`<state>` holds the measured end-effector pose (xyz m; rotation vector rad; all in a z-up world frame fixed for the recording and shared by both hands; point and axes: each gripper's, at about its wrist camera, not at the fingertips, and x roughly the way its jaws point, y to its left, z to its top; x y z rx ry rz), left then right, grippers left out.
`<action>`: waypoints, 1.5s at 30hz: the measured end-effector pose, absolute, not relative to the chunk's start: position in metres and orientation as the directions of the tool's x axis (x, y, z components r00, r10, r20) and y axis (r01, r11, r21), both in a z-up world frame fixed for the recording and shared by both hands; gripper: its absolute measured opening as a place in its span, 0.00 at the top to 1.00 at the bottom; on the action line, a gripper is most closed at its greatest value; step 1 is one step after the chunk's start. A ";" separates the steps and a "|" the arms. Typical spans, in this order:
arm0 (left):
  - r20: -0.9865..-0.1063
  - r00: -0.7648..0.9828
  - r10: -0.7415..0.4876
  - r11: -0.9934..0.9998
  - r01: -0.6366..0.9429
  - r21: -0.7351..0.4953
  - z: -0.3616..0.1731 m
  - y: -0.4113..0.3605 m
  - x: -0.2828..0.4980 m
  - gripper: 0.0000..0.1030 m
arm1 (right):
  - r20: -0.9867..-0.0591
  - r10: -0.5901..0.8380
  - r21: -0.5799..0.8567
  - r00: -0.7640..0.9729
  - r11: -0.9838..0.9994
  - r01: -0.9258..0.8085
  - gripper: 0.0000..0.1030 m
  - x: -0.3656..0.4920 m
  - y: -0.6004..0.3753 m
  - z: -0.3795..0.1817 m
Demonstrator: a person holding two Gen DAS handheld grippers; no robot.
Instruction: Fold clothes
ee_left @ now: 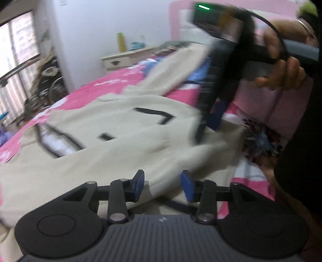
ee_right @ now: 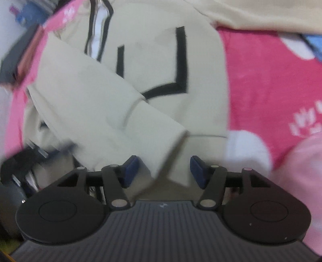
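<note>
Across a bed point(ee_left: 112, 84) covered with a bright pink sheet printed in white and pale blue shapes lies a cream garment point(ee_left: 112, 129), spread out, with black line trim and a dark-edged neck opening at about 9 o'clock in the left wrist view. One sleeve point(ee_right: 104, 112) is folded diagonally over the body, its cuff end reaching toward 6 o'clock in the right wrist view, just ahead of the right tool point(ee_right: 164, 171). That tool's blue-padded jaws stand wide apart, and nothing is gripped between them; the cuff lies beneath the gap, and whether it touches the pads cannot be told. The left tool point(ee_left: 162, 186) hangs low over the garment's near hem, its jaws likewise well apart and empty.

At 1 o'clock in the left wrist view a hand point(ee_left: 281, 60) holds the right tool by its grey handle, a green light point(ee_left: 203, 8) glowing on its body. Beyond the bed, at 12 o'clock, a cream bedside cabinet point(ee_left: 118, 59) stands against a white wall, carrying a yellow-green bottle point(ee_left: 121, 42). A pink headboard shows at 1 o'clock. At 9 o'clock a window with bars lets in daylight, and dark cluttered items sit below it, too blurred to identify.

White lettering point(ee_right: 306, 119) is printed on the sheet at 3 o'clock in the right wrist view, but blur makes it unreadable. Each tool's grey ribbed body carries a small white mark, also illegible.
</note>
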<state>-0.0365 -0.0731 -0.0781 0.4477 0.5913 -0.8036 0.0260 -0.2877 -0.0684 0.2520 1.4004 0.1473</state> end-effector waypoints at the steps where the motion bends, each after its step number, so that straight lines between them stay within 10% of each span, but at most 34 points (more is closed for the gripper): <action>1: -0.641 0.565 -0.520 0.644 0.752 0.140 -0.072 -0.060 -0.033 0.58 | -0.962 0.225 0.232 0.154 0.972 0.029 0.45 0.026 -0.288 -0.063; 6: -0.624 0.682 -0.381 0.811 0.570 0.127 -0.043 0.020 -0.008 0.56 | -0.957 0.190 0.183 0.219 0.982 -0.050 0.45 0.038 -0.281 -0.007; 14: -0.548 0.834 0.064 0.844 0.248 0.476 -0.075 0.078 0.053 0.55 | -0.901 0.378 0.286 0.212 0.886 -0.365 0.45 0.111 -0.157 0.020; 23: -0.537 0.842 0.047 0.765 0.315 0.561 -0.116 0.076 0.081 0.72 | -0.921 0.348 0.092 0.174 0.628 -0.772 0.46 0.113 -0.013 -0.033; 24: -0.532 0.846 0.043 0.787 0.299 0.540 -0.115 0.079 0.081 0.89 | -0.917 0.346 0.055 0.199 0.602 -0.797 0.46 0.111 -0.006 -0.041; 28: -0.494 0.869 0.034 0.866 0.221 0.449 -0.109 0.092 0.079 0.92 | -0.904 0.347 -0.019 0.250 0.552 -0.833 0.87 0.118 0.018 -0.061; 30: -0.510 0.860 0.024 0.919 0.182 0.349 -0.107 0.106 0.079 0.92 | -0.894 0.379 0.022 0.240 0.572 -0.820 0.92 0.123 0.014 -0.060; 38: -0.601 0.798 -0.045 0.997 -0.003 -0.078 -0.107 0.159 0.088 0.92 | -0.855 0.479 0.111 0.197 0.542 -0.833 0.90 0.127 0.026 -0.073; 45: -0.638 0.767 -0.067 0.988 -0.038 -0.148 -0.122 0.172 0.091 0.91 | -0.841 0.540 0.301 0.044 0.532 -0.791 0.80 0.152 0.012 -0.056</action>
